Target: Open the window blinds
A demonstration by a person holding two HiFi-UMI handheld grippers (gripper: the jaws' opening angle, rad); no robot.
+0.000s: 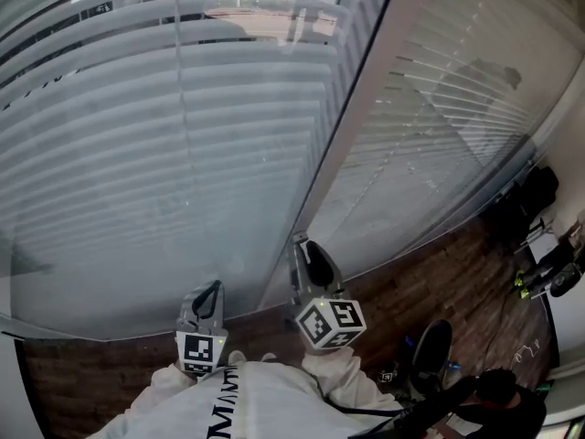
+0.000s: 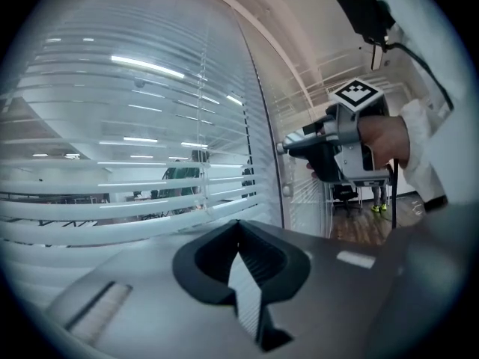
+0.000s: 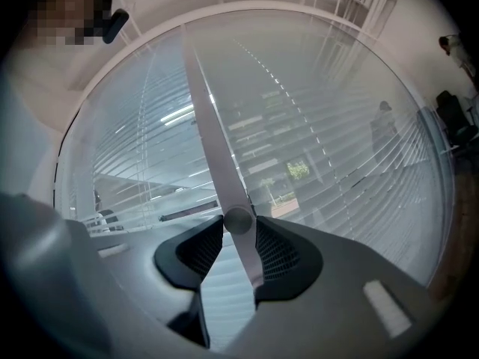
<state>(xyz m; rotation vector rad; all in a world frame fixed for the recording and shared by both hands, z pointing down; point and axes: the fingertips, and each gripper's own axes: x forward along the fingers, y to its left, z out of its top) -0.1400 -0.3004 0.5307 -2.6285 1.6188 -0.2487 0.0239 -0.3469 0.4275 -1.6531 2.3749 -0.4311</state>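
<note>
- Gripping knob (image 3: 238, 217) with right gripper (image 1: 306, 248), apparently to tilt slats (image 2: 112, 200).
- Only part-tilted so far, judging by gaps; more turning needed.
- Holding left gripper (image 2: 239, 225) clenched, empty.

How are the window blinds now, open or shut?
Partly open: the blinds hang down, but gaps between tilted slats show the room beyond.

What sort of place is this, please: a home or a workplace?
Most likely an office. Slatted blinds hang in glass partition walls, long ceiling strip lights show in the glass, and what looks like an office chair stands on a wooden floor.
</note>
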